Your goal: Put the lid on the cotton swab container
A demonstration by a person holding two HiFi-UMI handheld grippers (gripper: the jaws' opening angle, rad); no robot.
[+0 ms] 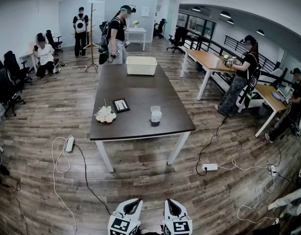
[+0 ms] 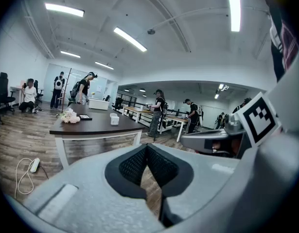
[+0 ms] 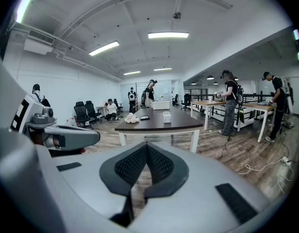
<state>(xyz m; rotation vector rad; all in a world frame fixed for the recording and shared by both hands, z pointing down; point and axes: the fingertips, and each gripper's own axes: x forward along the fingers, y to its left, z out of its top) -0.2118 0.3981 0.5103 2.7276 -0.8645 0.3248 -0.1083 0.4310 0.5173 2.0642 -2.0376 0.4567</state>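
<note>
In the head view, a dark table (image 1: 140, 89) is standing in the middle of a wood-floored office, well ahead of both grippers. The cotton swab container (image 1: 155, 114) is sitting upright towards the table's near right corner. It is clear at the top and showing white in its lower half (whether a lid is on it is too small to tell). To its left a black frame (image 1: 121, 105) is lying flat, with a white flower bunch (image 1: 105, 114) just beside it. A white tub (image 1: 141, 65) is resting at the far end, and its inside is not showing. The left gripper (image 1: 132, 205) and the right gripper (image 1: 171, 205) are hanging side by side at the bottom edge, over the floor.

In the left gripper view, the left gripper's jaws are pressing together with nothing between them. The table is lying off to the left, and the container (image 2: 114, 119) is standing on it, well apart from the jaws.

In the right gripper view, the right gripper's jaws are likewise meeting at their tips, gripping nothing. The container (image 3: 167, 116) is standing on the table straight ahead, with the tub (image 3: 163, 105) beyond it.
</note>
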